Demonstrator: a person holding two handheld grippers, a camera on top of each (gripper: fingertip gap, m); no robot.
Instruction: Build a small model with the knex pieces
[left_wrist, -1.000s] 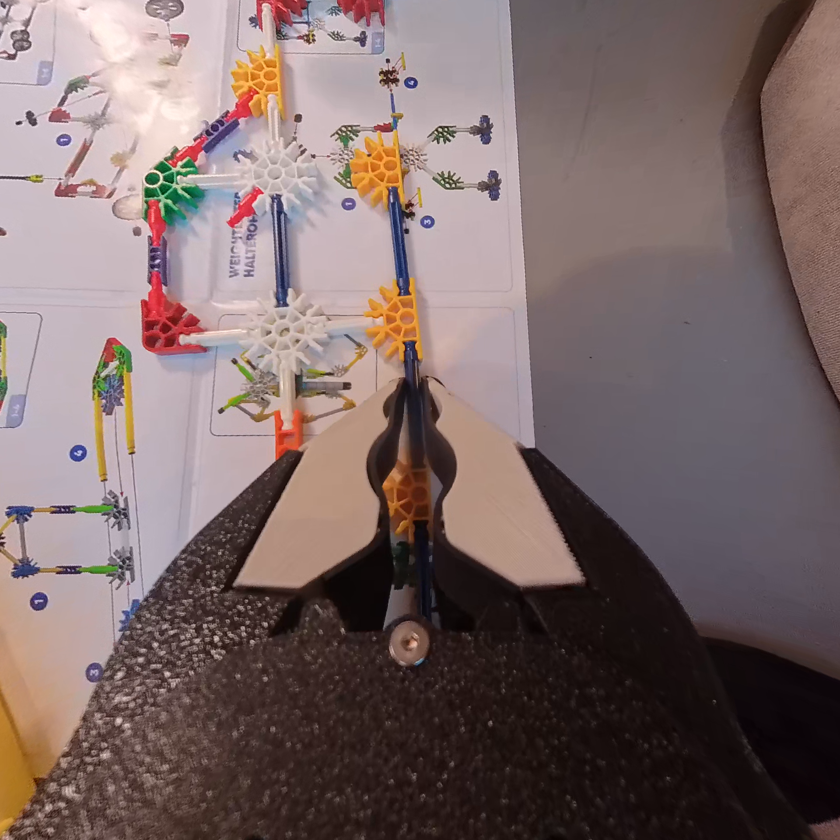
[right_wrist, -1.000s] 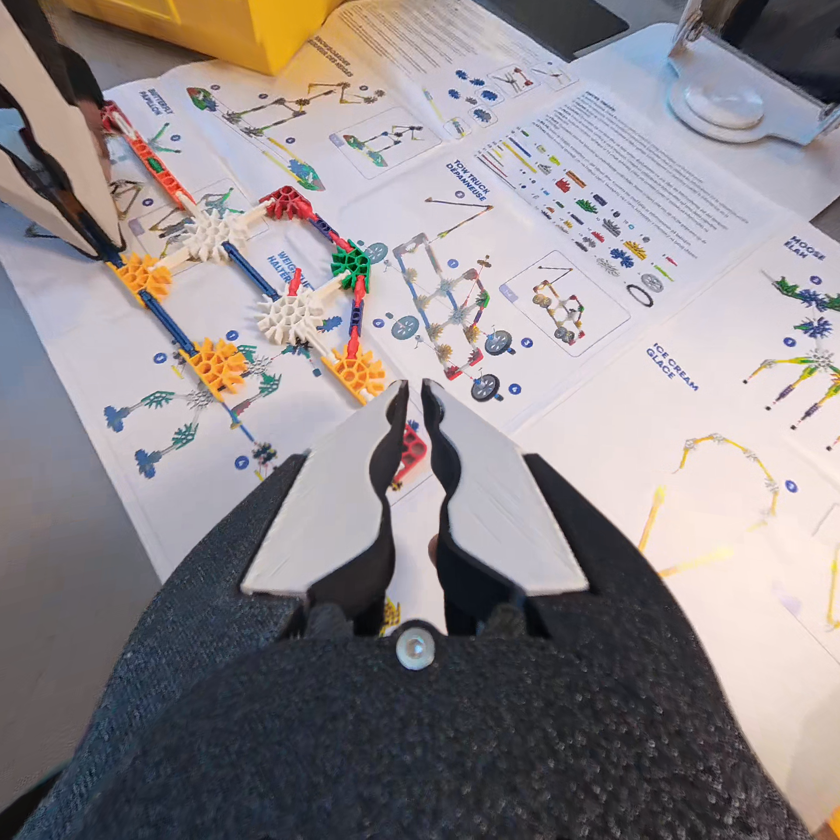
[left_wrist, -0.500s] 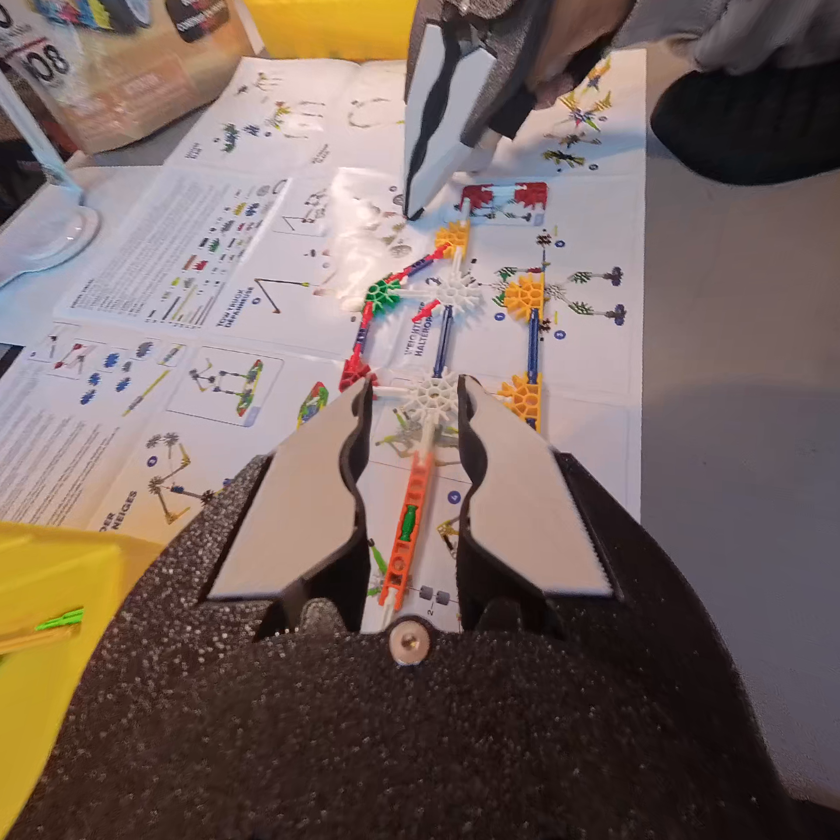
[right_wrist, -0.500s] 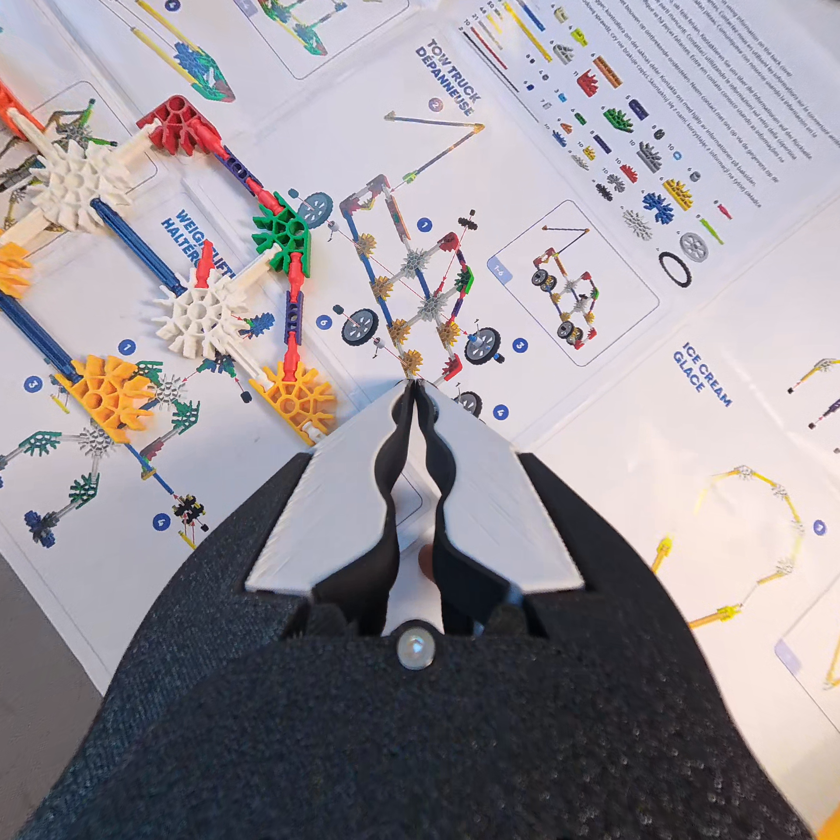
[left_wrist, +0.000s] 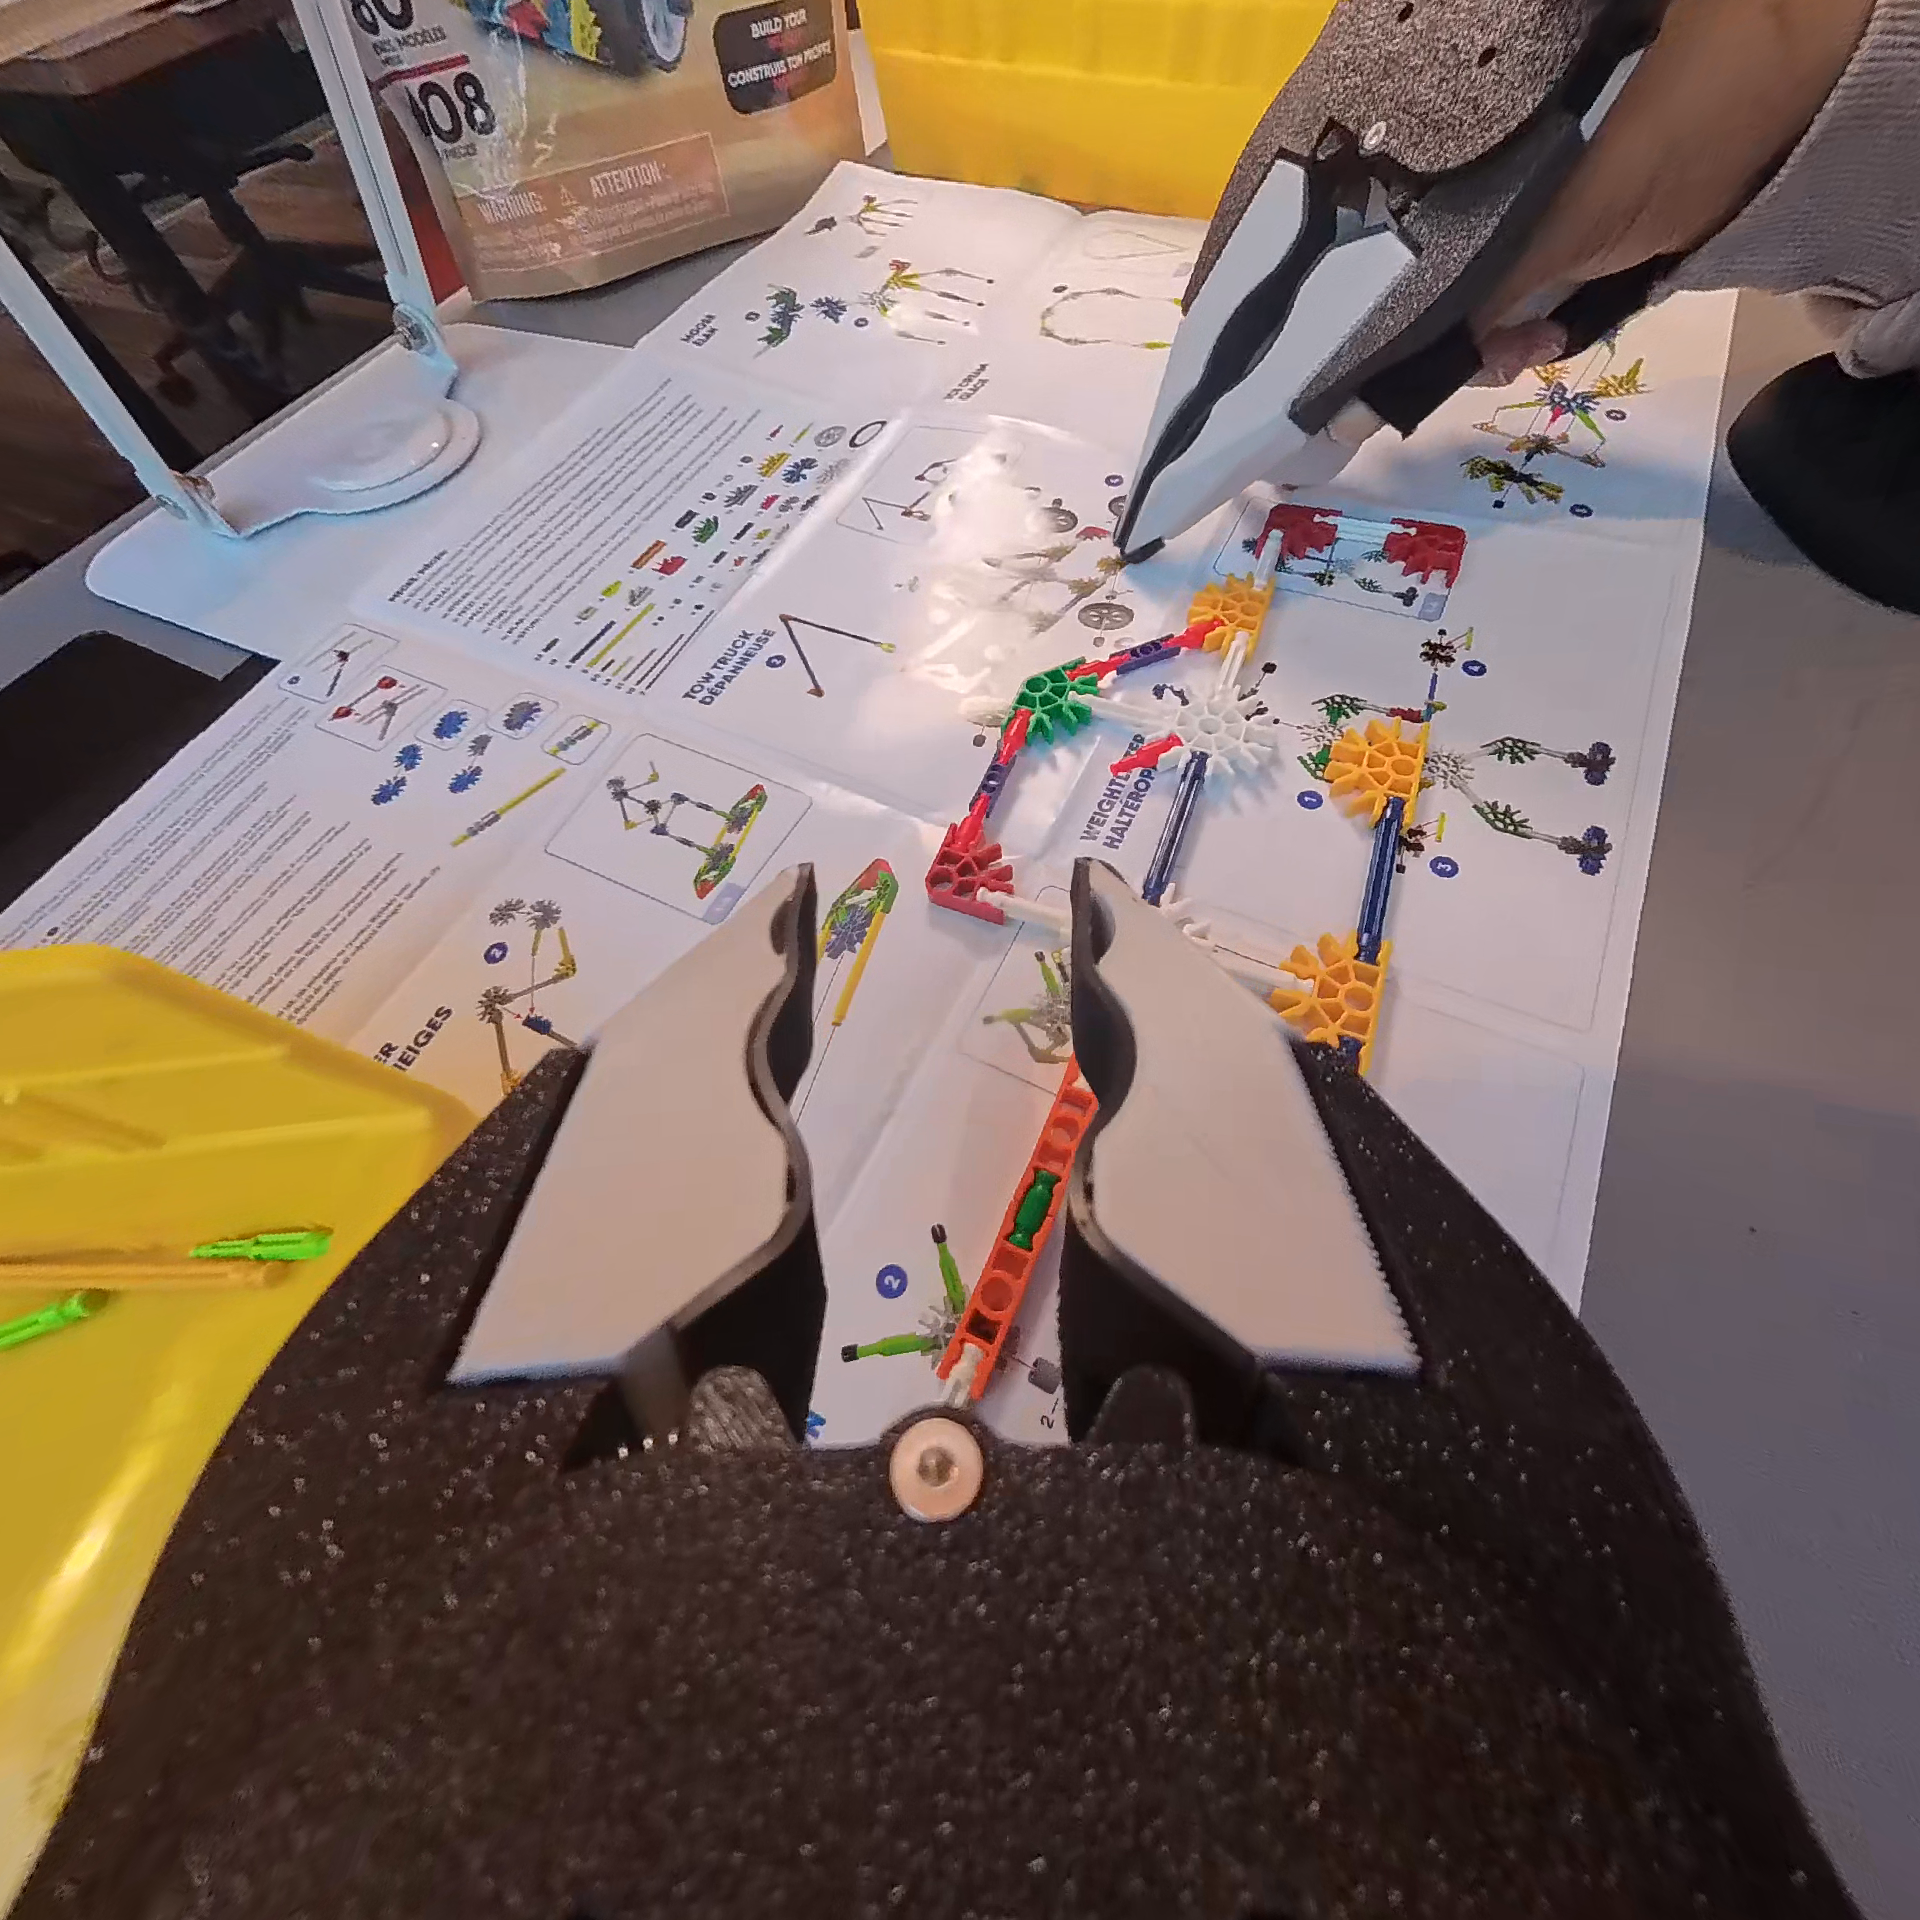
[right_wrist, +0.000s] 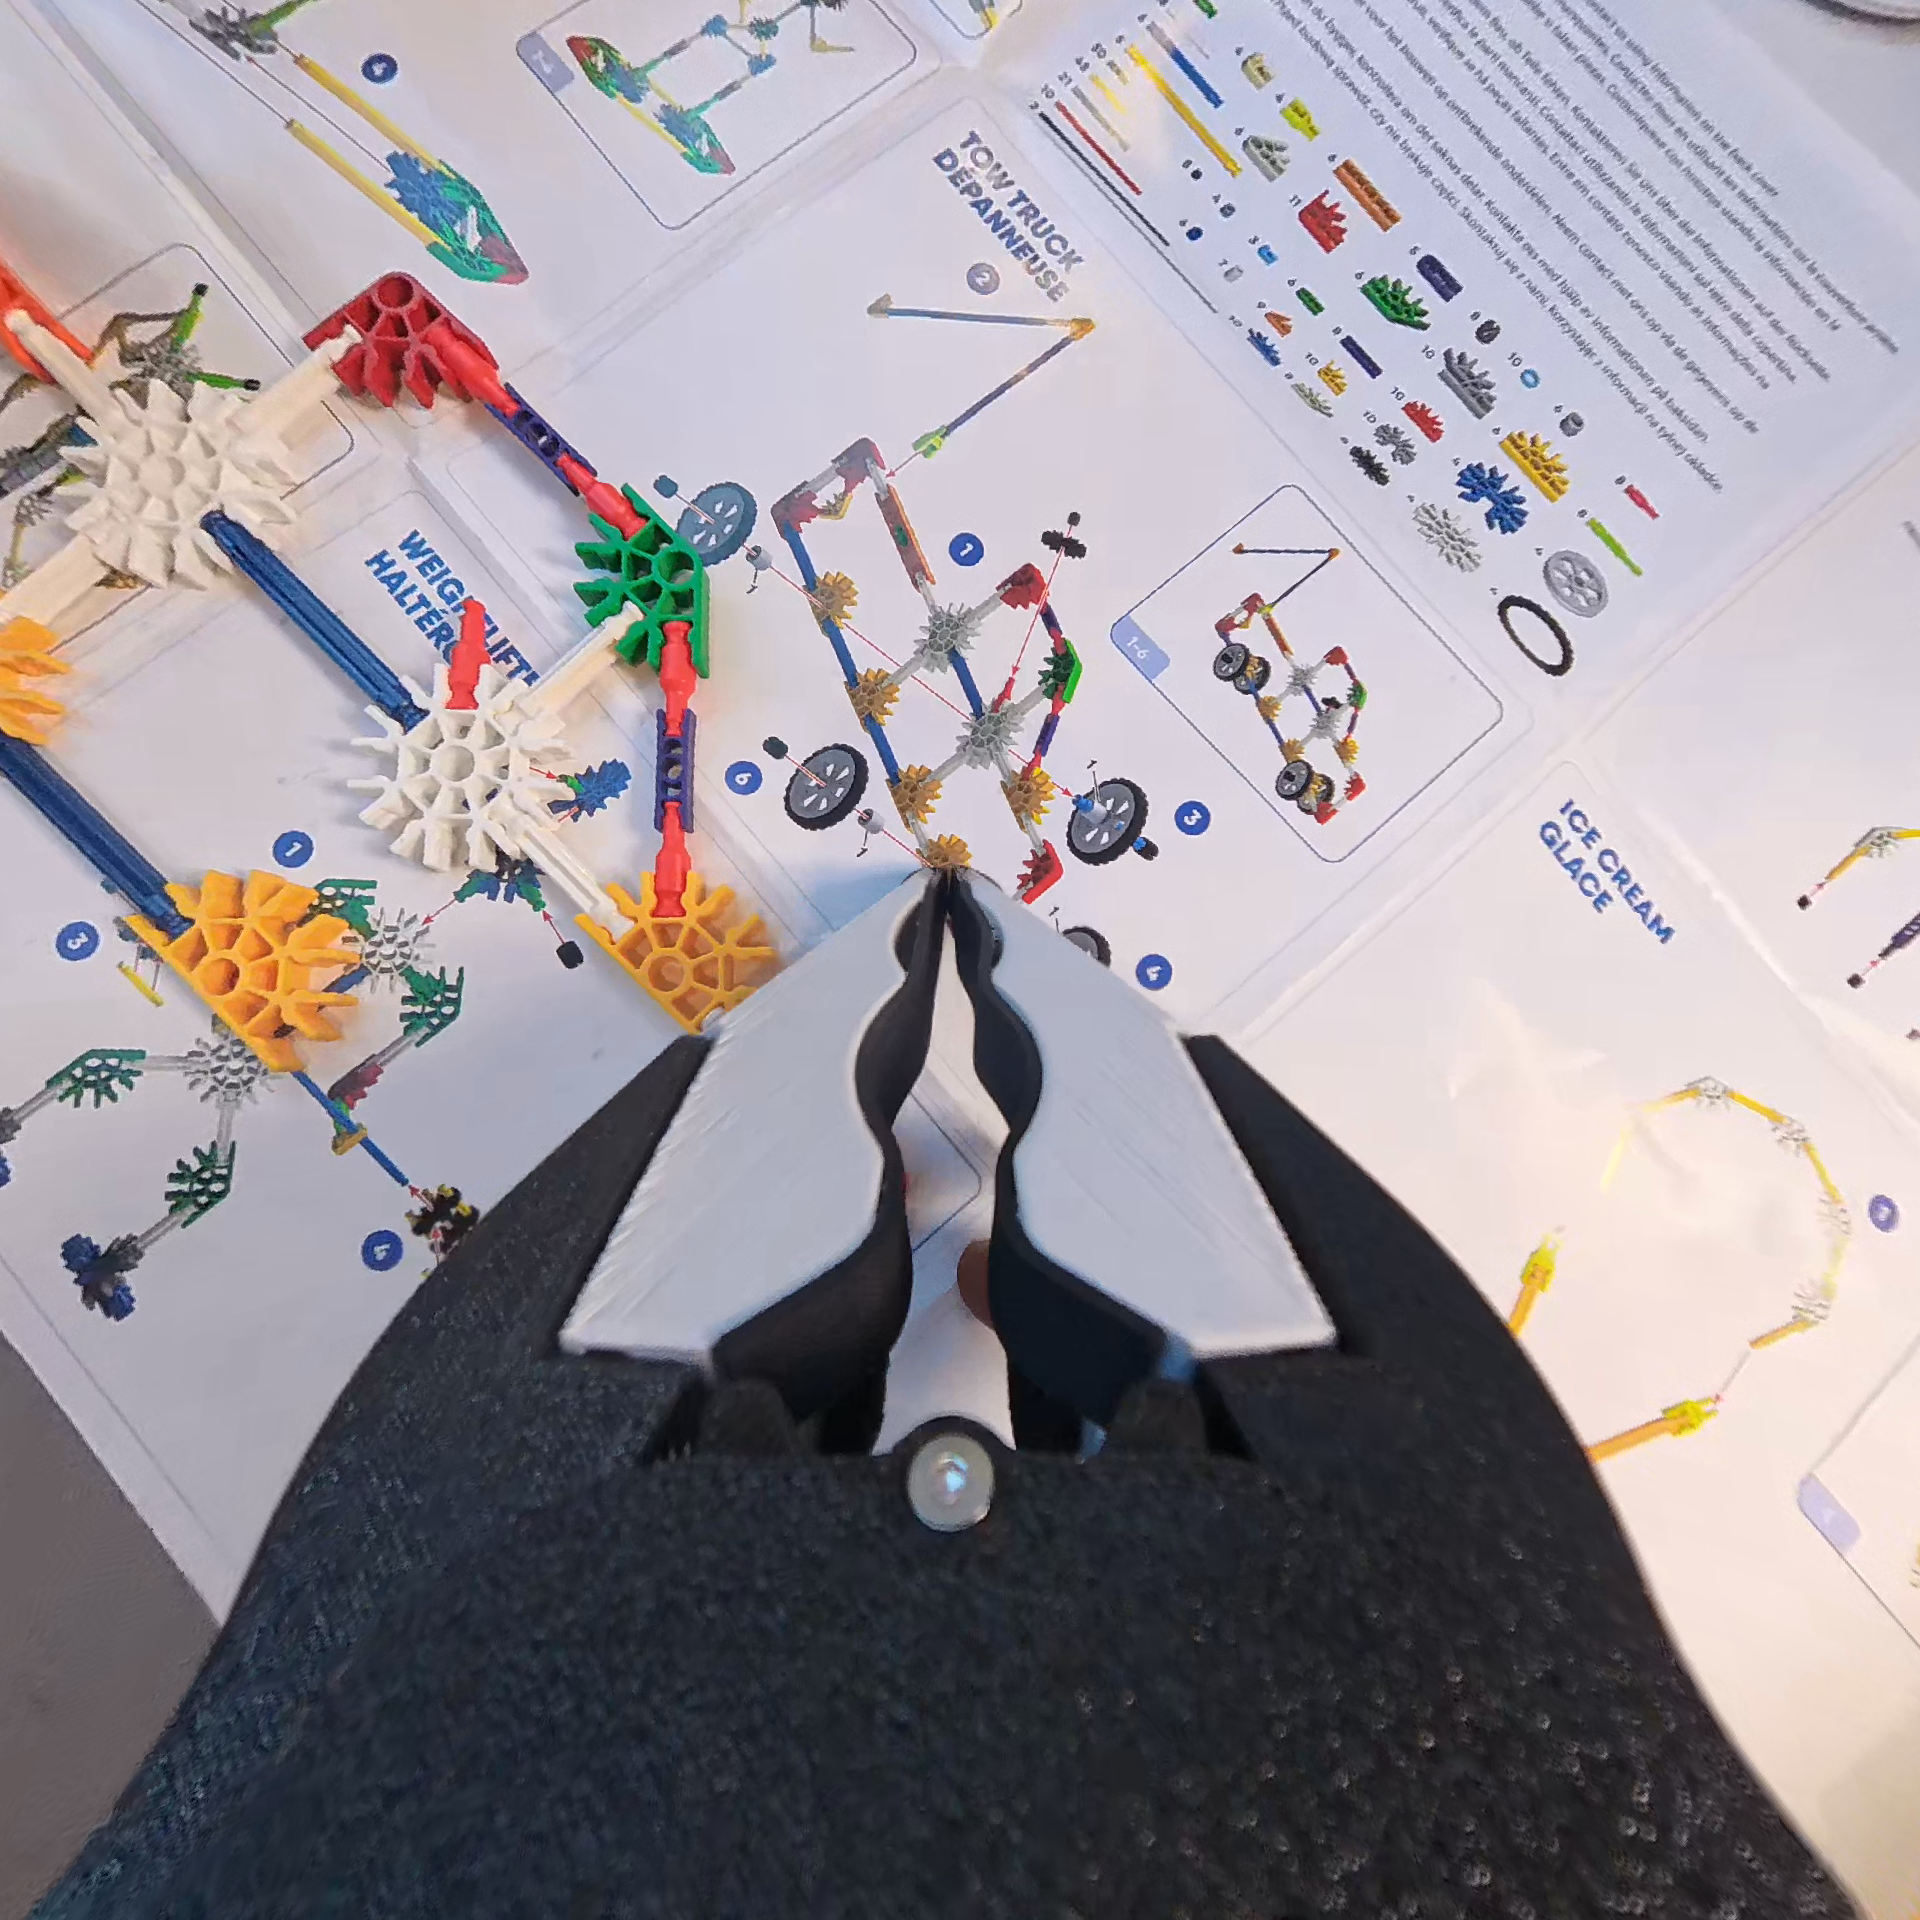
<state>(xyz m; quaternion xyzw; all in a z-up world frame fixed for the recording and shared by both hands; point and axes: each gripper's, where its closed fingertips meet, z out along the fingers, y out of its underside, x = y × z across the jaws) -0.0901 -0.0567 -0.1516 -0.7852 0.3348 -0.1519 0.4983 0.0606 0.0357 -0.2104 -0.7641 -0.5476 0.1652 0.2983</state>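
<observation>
While the left gripper (left_wrist: 940, 914) hangs with its jaws spread wide and nothing between them, the rod-and-connector frame (left_wrist: 1195, 790) lies flat on the unfolded instruction sheet (left_wrist: 644, 582), just ahead of the fingertips. Nearest the left gripper is the frame's orange strip (left_wrist: 1023, 1216), w/ a small green piece seated in it, running back toward the camera beside the right-hand finger; whether that finger touches it can't be told. The right gripper (right_wrist: 943, 878) is pressed closed, tips together on the sheet & clasping nothing, its point on a printed diagram of a wheeled model just beside the frame's yellow connector (right_wrist: 681, 951); the left wrist view shows it coming down at the frame's far side, held by a person's hand (left_wrist: 1621, 239). As built so far: white snowflake connectors (right_wrist: 462, 769), blue rods (right_wrist: 301, 613), a green connector (right_wrist: 649, 592), a red corner connector (right_wrist: 390, 332) & several yellow ones, all joined into one flat lattice. Away from the frame on the left gripper's side, a yellow tray (left_wrist: 156, 1143) holds loose green and yellow rods, so parts remain unused. Beyond the sheet from the frame stand a product box (left_wrist: 623, 135) & a white stand base (left_wrist: 343, 457). How much building is left can't be judged from here.
</observation>
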